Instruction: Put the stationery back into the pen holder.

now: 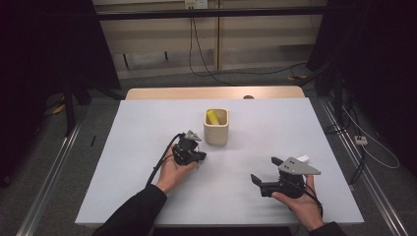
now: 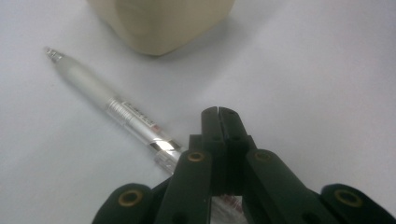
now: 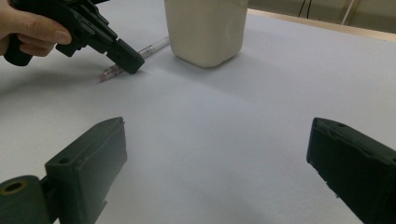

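A clear pen [image 2: 116,108] with a frosted white grip lies flat on the white table [image 1: 147,147], close to a cream cup [image 1: 216,129]. My left gripper [image 2: 218,112] is shut, its two jaws pressed together just above the pen's back end, which runs under them. From the right gripper view, the left gripper [image 3: 128,60] tilts down over the pen [image 3: 152,46], with a hand around its body. The cup [image 3: 208,28] stands just beyond it. In the high view my left gripper [image 1: 193,147] sits left of the cup. My right gripper [image 3: 219,172] stands wide open over bare table with nothing between its jaws.
A yellow object [image 1: 212,117] stands inside the cup. A small white thing [image 1: 303,158] lies by my right gripper [image 1: 264,170]. A wooden edge [image 1: 211,92] runs along the table's far side, with cables on the floor beyond.
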`<state>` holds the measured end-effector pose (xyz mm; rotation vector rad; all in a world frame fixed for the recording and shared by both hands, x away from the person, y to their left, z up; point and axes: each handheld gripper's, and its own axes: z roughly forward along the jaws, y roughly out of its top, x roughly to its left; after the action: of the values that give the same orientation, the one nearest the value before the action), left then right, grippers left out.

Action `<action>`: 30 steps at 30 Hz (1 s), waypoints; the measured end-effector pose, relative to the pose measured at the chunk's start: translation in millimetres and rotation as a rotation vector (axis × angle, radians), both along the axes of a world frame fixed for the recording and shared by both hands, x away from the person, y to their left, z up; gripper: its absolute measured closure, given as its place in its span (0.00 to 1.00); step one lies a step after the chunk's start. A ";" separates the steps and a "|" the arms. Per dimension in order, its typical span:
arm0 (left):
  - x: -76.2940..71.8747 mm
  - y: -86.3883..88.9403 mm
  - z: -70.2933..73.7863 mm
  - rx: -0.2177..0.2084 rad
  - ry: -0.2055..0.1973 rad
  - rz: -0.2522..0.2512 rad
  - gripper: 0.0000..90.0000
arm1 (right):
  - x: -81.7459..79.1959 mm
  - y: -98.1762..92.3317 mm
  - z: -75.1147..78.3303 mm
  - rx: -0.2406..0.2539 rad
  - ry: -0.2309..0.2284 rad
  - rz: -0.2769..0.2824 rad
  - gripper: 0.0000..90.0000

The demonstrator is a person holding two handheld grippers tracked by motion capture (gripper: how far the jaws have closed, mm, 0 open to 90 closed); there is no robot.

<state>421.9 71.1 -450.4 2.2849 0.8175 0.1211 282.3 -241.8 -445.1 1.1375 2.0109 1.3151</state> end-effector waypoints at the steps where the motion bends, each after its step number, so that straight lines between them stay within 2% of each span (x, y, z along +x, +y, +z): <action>1: -0.4 1.1 0.4 0.004 0.001 0.004 1.00 | -0.2 0.1 0.1 0.001 0.001 -0.001 0.05; 4: -0.9 5.3 2.0 0.027 -0.005 0.008 1.00 | 0.1 -0.2 0.0 0.001 0.000 -0.002 0.05; 6: -2.4 8.0 2.5 0.046 -0.033 0.003 1.00 | 0.0 -0.3 0.0 0.001 -0.001 -0.002 0.05; 10: -2.0 16.5 3.6 0.054 -0.027 0.009 1.00 | 0.2 0.3 -0.1 0.002 0.002 0.000 0.05; 13: -0.7 24.7 3.4 0.045 -0.010 0.023 1.00 | 0.1 0.9 0.0 0.002 0.001 0.002 0.05; 18: 1.1 35.9 5.5 0.062 -0.002 0.039 1.00 | 0.4 0.7 -0.2 0.002 0.002 0.001 0.05; 23: 5.0 46.0 5.4 0.051 0.019 0.064 1.00 | 0.1 1.6 -0.2 0.000 0.006 0.005 0.05; 30: 4.1 46.0 5.5 0.066 0.003 0.078 1.00 | 0.2 1.6 -0.4 -0.002 0.006 0.009 0.05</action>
<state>425.9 117.1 -444.9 2.3159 0.9169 0.1824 282.5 -240.2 -445.5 1.1339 2.0231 1.3155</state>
